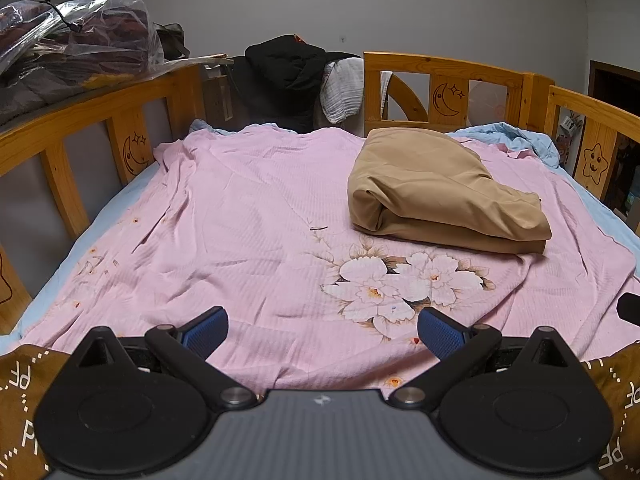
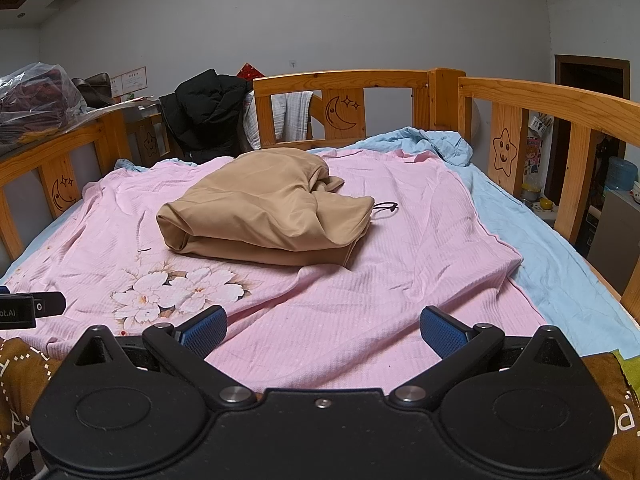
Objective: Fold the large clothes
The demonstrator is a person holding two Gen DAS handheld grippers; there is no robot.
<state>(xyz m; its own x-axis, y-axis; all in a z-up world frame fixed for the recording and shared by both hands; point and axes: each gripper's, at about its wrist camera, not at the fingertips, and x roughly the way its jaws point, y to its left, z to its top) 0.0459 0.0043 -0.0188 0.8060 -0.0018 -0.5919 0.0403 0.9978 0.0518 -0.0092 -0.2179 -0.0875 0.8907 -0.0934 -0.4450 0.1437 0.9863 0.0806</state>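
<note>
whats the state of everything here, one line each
left gripper: open, empty
right gripper: open, empty
tan garment: folded in a bundle, lying on the pink sheet
pink sheet: spread out, wrinkled
black jacket: draped over the bed rail

Folded garment on a blanket spread over a railed bed.

The folded garment (image 1: 444, 188) lies on the blanket (image 1: 248, 216), toward the far right of the bed in the left wrist view, with a loop of cord (image 2: 386, 207) just beside its right edge. Under the blanket lies a sheet (image 2: 560, 248), bared along the right side. A wooden rail (image 1: 444, 66) runs behind and along both sides. A jacket (image 1: 286, 68) hangs behind the bed, left of a draped cloth (image 1: 344, 88). A plastic bag (image 1: 76, 36) sits beyond the left rail.
</note>
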